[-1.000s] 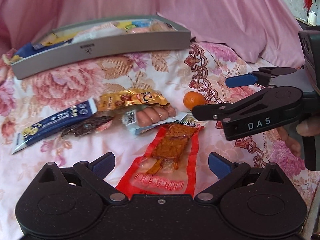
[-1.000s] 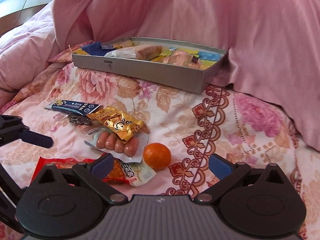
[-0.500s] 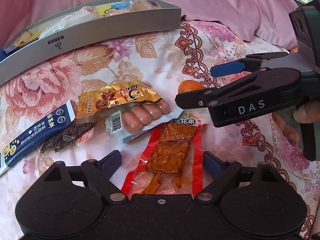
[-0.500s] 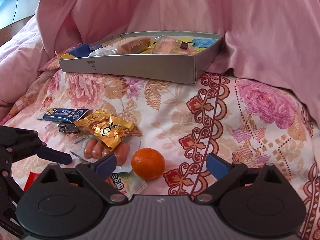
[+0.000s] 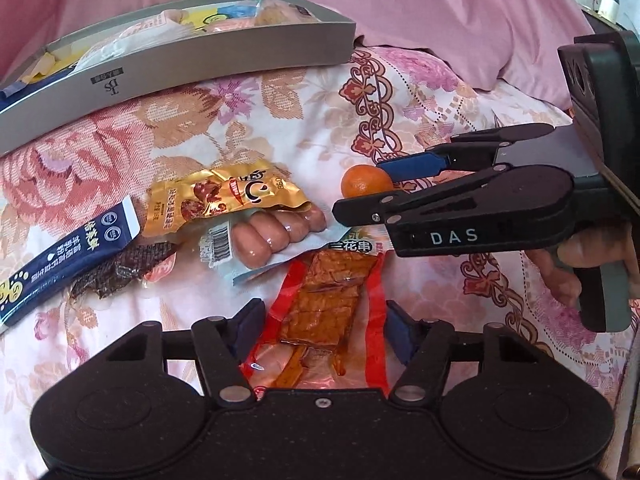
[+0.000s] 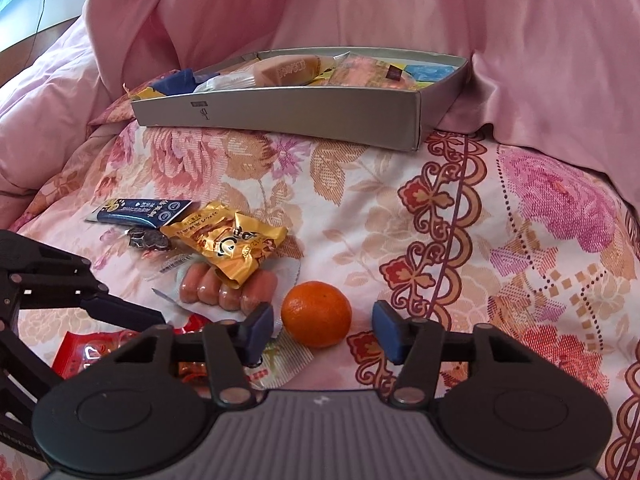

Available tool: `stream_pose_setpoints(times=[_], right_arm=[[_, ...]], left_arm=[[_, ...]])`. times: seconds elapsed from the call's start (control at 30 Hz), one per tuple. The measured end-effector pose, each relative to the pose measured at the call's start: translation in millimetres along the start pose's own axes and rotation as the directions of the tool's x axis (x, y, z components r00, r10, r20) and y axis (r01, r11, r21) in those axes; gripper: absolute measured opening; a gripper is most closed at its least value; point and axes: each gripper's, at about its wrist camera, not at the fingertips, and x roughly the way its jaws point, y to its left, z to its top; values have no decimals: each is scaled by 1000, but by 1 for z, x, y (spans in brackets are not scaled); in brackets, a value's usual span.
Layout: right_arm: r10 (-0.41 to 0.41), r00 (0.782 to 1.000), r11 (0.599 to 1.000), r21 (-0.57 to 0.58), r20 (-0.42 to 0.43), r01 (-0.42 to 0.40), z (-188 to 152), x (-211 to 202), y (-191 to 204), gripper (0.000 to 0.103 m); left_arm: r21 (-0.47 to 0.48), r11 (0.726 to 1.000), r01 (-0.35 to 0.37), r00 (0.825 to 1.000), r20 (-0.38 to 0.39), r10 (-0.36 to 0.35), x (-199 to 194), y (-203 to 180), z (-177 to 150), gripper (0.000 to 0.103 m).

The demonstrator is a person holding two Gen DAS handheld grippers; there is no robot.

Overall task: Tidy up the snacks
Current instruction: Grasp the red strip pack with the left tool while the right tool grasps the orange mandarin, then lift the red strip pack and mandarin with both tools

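A red packet of dried tofu (image 5: 328, 292) lies flat on the flowered bedspread, between the fingers of my left gripper (image 5: 325, 328). The jaws are closing, and the pads stand right at the packet's edges. I cannot see them squeezing it. A small orange (image 6: 316, 314) sits between the blue pads of my right gripper (image 6: 323, 334). Those jaws are closing too, with a narrow gap on each side of the fruit. In the left wrist view the orange (image 5: 366, 184) shows between the right gripper's fingers (image 5: 416, 164).
A grey box (image 6: 280, 108) holding several snacks stands at the back against the pink quilt (image 6: 400, 8). Loose on the bedspread are a gold packet (image 5: 224, 200), sausages (image 5: 276, 236), a blue sachet (image 5: 60, 264) and a dark snack (image 5: 120, 268). A hand (image 5: 568, 264) holds the right gripper.
Both grippers have come forward and lower over the snacks. Both pairs of jaws have narrowed from wide open, the left around the red packet, the right around the orange.
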Motion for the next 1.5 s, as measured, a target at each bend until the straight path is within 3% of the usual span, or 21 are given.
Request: stream_pose_setpoints(times=[0.27, 0.53, 0.67, 0.8, 0.9, 0.97, 1.27, 1.5], right_arm=[[1, 1000, 1000, -13, -13, -1, 0, 0, 1, 40], [25, 998, 998, -60, -58, -29, -1, -9, 13, 39], [45, 993, 995, -80, -107, -54, -5, -18, 19, 39], [53, 990, 993, -100, -127, -66, -9, -22, 23, 39], [56, 990, 993, -93, -128, -68, -9, -19, 21, 40], [60, 990, 994, -85, -125, -71, -8, -19, 20, 40], [48, 993, 994, -95, -105, -58, -11, -22, 26, 39], [42, 996, 978, -199, -81, -57, -17, -31, 51, 39]], left_arm=[[-55, 997, -60, 998, -27, 59, -19, 6, -22, 64], [-74, 994, -78, 995, -63, 73, -37, 13, -42, 67], [-4, 998, -63, 995, -75, 62, -28, 10, -34, 80], [28, 998, -51, 995, -88, 53, -15, 13, -24, 83], [3, 999, -53, 995, -84, 53, -15, 16, -23, 76], [-9, 998, -61, 995, -76, 61, -18, 16, -25, 62], [-106, 985, -133, 991, -41, 129, -40, 11, -38, 54], [-184, 964, -190, 982, -60, 182, -58, 8, -47, 51]])
